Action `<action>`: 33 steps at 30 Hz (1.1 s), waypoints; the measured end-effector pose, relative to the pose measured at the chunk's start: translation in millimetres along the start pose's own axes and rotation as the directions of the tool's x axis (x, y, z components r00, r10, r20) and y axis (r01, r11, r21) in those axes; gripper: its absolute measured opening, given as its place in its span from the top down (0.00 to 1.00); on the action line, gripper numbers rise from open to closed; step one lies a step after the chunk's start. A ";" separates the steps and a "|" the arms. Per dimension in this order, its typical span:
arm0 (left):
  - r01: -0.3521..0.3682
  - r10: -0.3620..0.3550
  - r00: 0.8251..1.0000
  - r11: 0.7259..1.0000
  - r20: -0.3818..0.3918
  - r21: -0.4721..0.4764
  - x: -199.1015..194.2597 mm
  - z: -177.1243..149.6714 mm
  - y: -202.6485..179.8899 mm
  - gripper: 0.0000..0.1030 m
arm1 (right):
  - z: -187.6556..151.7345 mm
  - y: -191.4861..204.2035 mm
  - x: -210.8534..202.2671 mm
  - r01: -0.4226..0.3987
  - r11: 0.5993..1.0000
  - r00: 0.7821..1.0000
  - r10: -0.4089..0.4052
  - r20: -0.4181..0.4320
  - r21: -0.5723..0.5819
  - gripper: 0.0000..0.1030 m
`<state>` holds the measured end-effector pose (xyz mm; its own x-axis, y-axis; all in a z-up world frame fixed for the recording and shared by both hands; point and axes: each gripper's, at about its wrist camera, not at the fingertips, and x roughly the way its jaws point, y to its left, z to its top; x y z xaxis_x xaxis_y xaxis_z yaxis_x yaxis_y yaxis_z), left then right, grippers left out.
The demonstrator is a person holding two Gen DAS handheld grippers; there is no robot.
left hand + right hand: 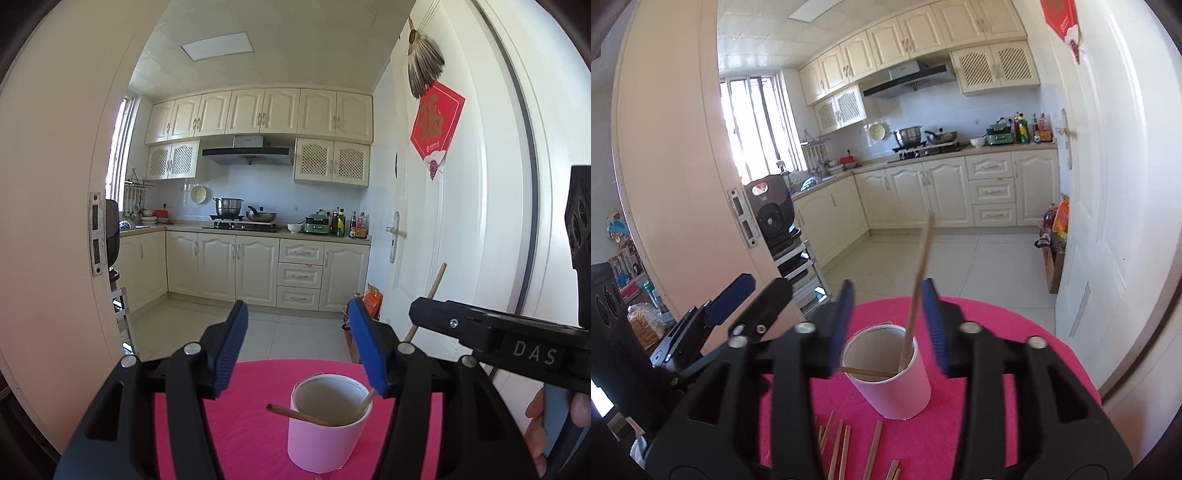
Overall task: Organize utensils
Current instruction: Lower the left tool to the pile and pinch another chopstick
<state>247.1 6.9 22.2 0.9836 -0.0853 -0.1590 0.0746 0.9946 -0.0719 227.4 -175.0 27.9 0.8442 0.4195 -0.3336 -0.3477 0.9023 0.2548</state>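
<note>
On the pink mat (1015, 406), two chopsticks (919, 295) already stand in the white cup (897, 391), several more chopsticks (846, 454) lie loose beside it, and both the left gripper (299, 350) and the right gripper (892, 325) hover spread, empty.

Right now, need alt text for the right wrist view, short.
The open right gripper hovers over a white cup on a pink mat, with a tall chopstick standing in the cup between the blue pads, untouched. More chopsticks lie on the mat in front; a cream kitchen fills the background.
</note>
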 end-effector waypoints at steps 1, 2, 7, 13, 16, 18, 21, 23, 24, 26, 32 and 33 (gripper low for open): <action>-0.002 0.002 1.000 1.000 0.000 0.000 -3.2 1.4 0.8 0.43 | -0.1 0.0 -3.7 0.000 1.000 1.000 0.000 -0.001 0.003 0.54; -0.001 0.001 1.000 1.000 0.001 0.001 -8.0 2.4 1.7 0.43 | -0.4 0.7 -7.3 0.000 1.000 1.000 0.000 0.000 0.004 0.54; -0.011 0.011 1.000 1.000 -0.006 0.016 -29.3 5.2 4.6 0.43 | -4.4 4.7 -25.8 0.020 1.000 1.000 -0.020 0.014 -0.008 0.53; -0.024 0.025 0.997 1.000 -0.067 0.016 -50.6 -1.4 13.5 0.38 | -17.2 6.3 -47.7 0.039 0.999 0.999 -0.039 0.001 -0.013 0.53; -0.018 0.021 0.986 1.000 -0.163 0.019 -52.0 -8.9 19.6 0.35 | -29.5 6.8 -52.3 0.044 0.999 0.998 -0.045 -0.037 -0.014 0.53; -0.024 0.027 0.969 1.000 -0.247 0.016 -50.6 -18.5 25.5 0.35 | -40.4 8.0 -51.4 0.049 0.999 0.996 -0.051 -0.076 -0.020 0.53; -0.003 0.001 0.931 1.000 -0.365 -0.005 -47.5 -36.0 35.2 0.35 | -60.6 10.5 -47.2 0.054 0.998 0.987 -0.058 -0.150 -0.033 0.53; -0.009 0.005 0.893 1.000 -0.450 -0.008 -44.5 -52.5 41.4 0.35 | -74.1 11.4 -40.3 0.054 0.998 0.974 -0.062 -0.220 -0.043 0.53; -0.018 0.015 0.868 1.000 -0.497 -0.002 -42.2 -61.8 44.5 0.35 | -80.6 12.0 -37.6 0.054 0.997 0.967 -0.064 -0.247 -0.046 0.53; -0.041 0.040 0.819 0.999 -0.572 0.012 -37.8 -77.9 50.1 0.35 | -94.7 13.3 -29.8 0.061 0.997 0.945 -0.076 -0.318 -0.057 0.53; -0.105 0.058 0.652 0.994 -0.756 -0.014 -30.1 -126.2 76.6 0.35 | -123.4 12.7 -11.6 0.050 0.997 0.878 -0.070 -0.474 -0.055 0.53; -0.110 0.065 0.631 0.994 -0.773 -0.006 -28.2 -130.2 77.4 0.35 | -128.5 11.9 -8.8 0.042 0.998 0.865 -0.058 -0.498 -0.043 0.53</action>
<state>203.8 78.6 -107.1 0.4982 -0.0342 -0.8664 -0.0351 0.9976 -0.0595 163.4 -155.2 -82.8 0.5472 0.3603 -0.7555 -0.3293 0.9225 0.2014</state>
